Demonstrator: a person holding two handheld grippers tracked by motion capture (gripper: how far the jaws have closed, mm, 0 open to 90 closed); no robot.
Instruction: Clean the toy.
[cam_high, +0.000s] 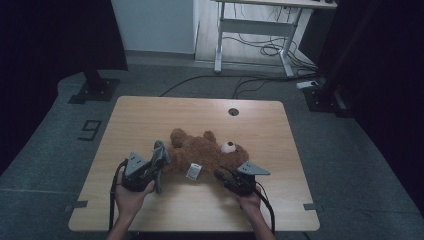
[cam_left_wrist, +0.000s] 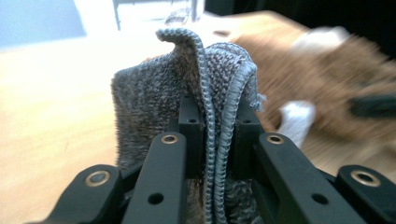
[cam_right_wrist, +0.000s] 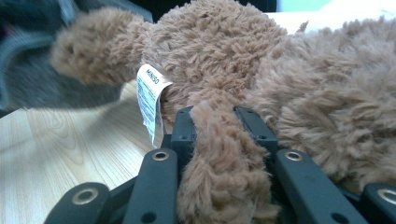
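High view. A brown teddy bear (cam_high: 207, 152) lies on its back on the wooden table (cam_high: 150, 115), long axis running roughly left to right, head with its pale muzzle toward the right, legs toward the left and far side. The left tongs (cam_high: 159, 162) sit at the bear's leg end, clamped on a grey knitted garment (cam_high: 160, 155) that stands up just beside the bear's lower body. The right tongs (cam_high: 222, 176) reach in from the near side below the head, meeting an arm of the bear. A white label (cam_high: 193, 171) hangs at the bear's near flank, between the two tongs.

Left gripper view. The left tongs (cam_left_wrist: 215, 126) are closed on the grey knitted garment (cam_left_wrist: 187, 88); two ribbed edges of it run down between the jaws. The bear (cam_left_wrist: 327, 79) lies blurred beyond and to the right, near but not inside the cloth.

Right gripper view. The right tongs (cam_right_wrist: 219, 123) are closed on a furry limb of the bear (cam_right_wrist: 224, 158), which fills the gap between the jaws. The label (cam_right_wrist: 152, 100) hangs just left of them; the garment (cam_right_wrist: 37, 70) shows grey beyond a paw at upper left.

Judged from this layout, the coming move turns on drawing the garment from the leg end along the bear's long axis; the left hand is the nearer to that end, while the right steadies the toy.
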